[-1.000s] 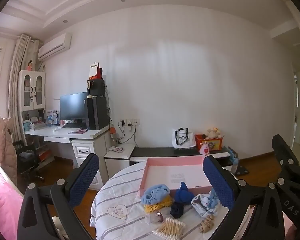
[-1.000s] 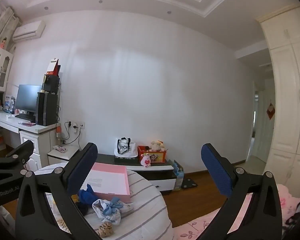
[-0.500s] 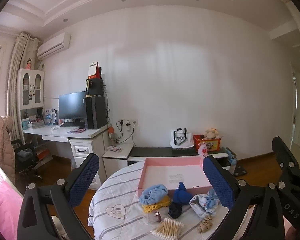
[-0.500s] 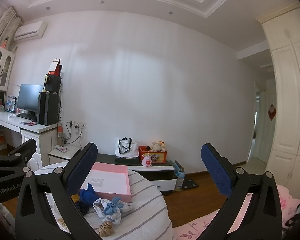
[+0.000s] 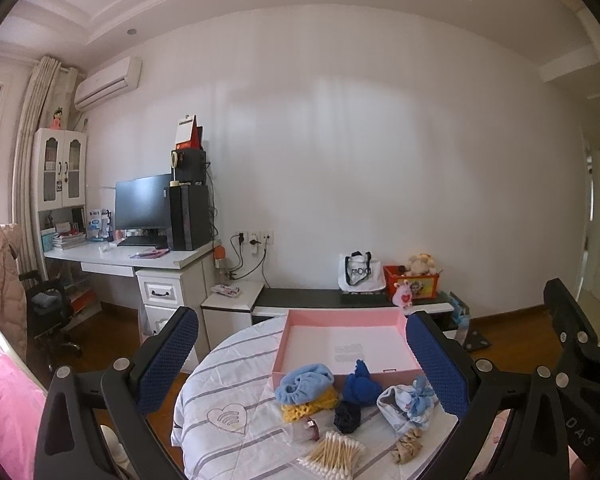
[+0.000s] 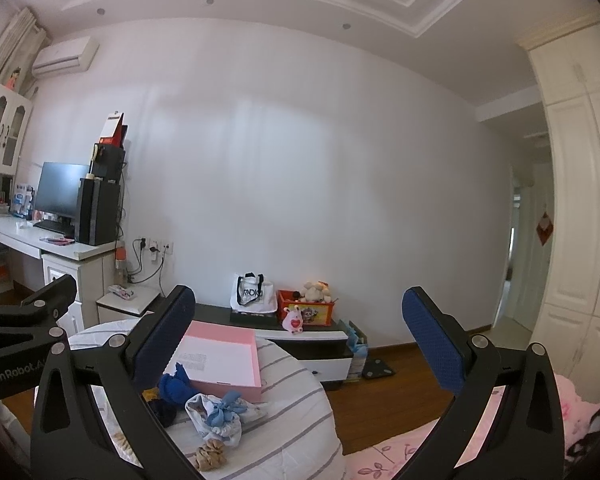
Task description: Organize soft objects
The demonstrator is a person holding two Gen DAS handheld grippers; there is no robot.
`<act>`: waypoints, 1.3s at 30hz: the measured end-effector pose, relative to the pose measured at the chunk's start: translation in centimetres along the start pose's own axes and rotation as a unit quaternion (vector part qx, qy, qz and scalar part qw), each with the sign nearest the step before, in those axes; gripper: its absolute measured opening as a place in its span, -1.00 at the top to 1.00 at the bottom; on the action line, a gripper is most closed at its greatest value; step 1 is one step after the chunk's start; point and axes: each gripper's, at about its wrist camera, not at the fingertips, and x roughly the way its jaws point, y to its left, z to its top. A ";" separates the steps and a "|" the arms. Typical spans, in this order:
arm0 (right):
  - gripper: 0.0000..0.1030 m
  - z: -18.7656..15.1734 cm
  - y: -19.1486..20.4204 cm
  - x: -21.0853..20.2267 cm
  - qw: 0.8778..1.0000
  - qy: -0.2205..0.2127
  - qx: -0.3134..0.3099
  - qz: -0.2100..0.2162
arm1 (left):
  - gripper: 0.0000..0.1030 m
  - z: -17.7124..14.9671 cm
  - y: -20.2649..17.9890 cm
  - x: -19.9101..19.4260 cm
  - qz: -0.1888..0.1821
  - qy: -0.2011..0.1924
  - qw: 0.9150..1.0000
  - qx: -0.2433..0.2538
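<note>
While both grippers hover above the round table (image 5: 220, 396):
Left gripper (image 5: 300, 360): jaws wide apart, empty.
Right gripper (image 6: 300, 344): jaws wide apart, empty.
Pink tray (image 5: 344, 344): on table, far side.
Soft items: light-blue cloth (image 5: 304, 378), dark-blue cloth (image 5: 360, 386), white-blue bundle (image 5: 408, 400), clustered just before tray's near wall.

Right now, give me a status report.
Left gripper open, empty. Right gripper open, empty. Soft items piled beside pink box, none inside. Cotton swabs lie nearby.
</note>
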 end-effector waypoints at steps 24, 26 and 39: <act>-1.00 -0.7 0.3 0.3 1.000 0.003 0.001 0.003 | -1.00 0.1 0.2 -0.6 -0.008 0.008 1.000 -0.004; -1.00 -0.9 0.3 0.4 1.000 0.003 0.002 0.005 | -1.00 0.2 0.2 -0.7 -0.009 0.008 1.000 -0.004; -1.00 -1.0 0.3 0.3 1.000 0.004 0.003 0.007 | -0.99 0.3 0.2 -0.6 -0.012 0.012 1.000 -0.006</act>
